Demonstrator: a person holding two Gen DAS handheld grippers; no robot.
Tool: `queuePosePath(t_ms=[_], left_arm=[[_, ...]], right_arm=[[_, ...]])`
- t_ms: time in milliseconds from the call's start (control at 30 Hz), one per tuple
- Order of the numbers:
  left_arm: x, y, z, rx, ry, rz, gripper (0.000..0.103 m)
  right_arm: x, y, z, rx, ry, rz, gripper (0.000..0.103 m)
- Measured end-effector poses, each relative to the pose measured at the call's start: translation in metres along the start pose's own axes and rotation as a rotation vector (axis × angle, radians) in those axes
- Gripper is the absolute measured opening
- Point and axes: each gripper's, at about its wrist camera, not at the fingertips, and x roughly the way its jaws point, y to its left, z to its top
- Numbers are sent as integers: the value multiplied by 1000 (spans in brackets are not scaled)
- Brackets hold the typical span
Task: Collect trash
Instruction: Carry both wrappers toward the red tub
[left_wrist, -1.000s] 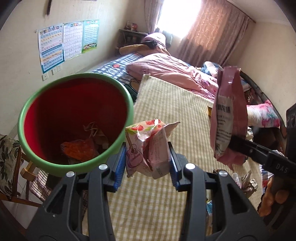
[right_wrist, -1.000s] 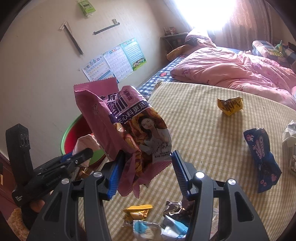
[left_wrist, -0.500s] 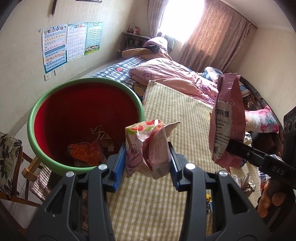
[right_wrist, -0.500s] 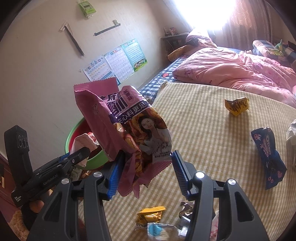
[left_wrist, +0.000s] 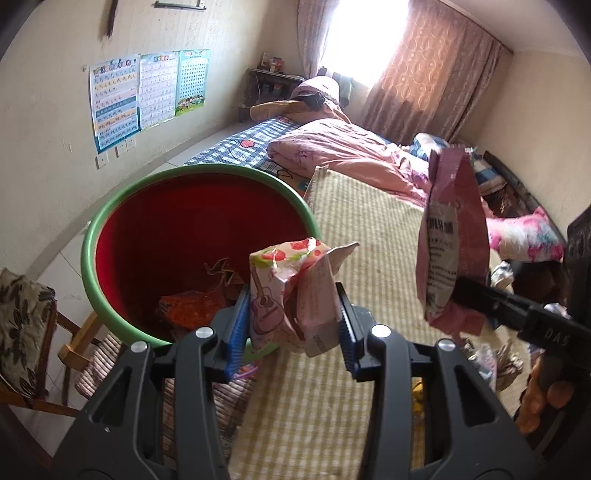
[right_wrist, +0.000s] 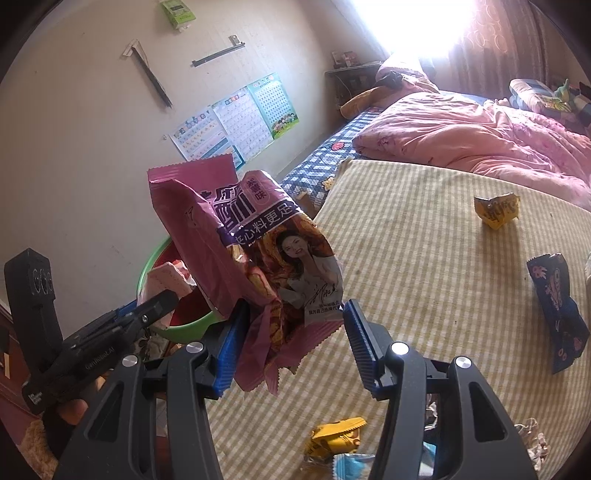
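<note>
My left gripper (left_wrist: 291, 325) is shut on a crumpled pink-and-white wrapper (left_wrist: 288, 291) printed with strawberries and a guitar. It hangs over the near right rim of a bin (left_wrist: 221, 168), red inside with a green rim, which has an orange wrapper (left_wrist: 188, 306) at the bottom. My right gripper (right_wrist: 291, 339) is shut on a tall pink snack bag (right_wrist: 258, 251), held upright above the checked table. In the left wrist view that snack bag (left_wrist: 450, 240) and the right gripper (left_wrist: 465, 291) are at the right. The right wrist view shows the left gripper (right_wrist: 162, 302) by the bin (right_wrist: 151, 266).
Loose wrappers lie on the yellow checked tablecloth (right_wrist: 406, 258): a yellow one (right_wrist: 496, 210), a dark blue one (right_wrist: 557, 310), another yellow one (right_wrist: 336, 435) near the front. A chair with a floral cushion (left_wrist: 22, 314) stands left of the bin. A bed with a pink quilt (left_wrist: 351, 147) lies behind.
Both grippers have slid left toward the bin, each keeping its wrapper. The bin now sits nearer the centre of the left wrist view and the table wrappers have drifted right.
</note>
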Motion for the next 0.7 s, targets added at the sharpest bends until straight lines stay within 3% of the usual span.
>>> queuePosePath(t_ms=[700], left_arm=[[2, 33, 7, -21, 9, 5, 41]], right_arm=[[26, 24, 5, 6, 19, -6, 52]])
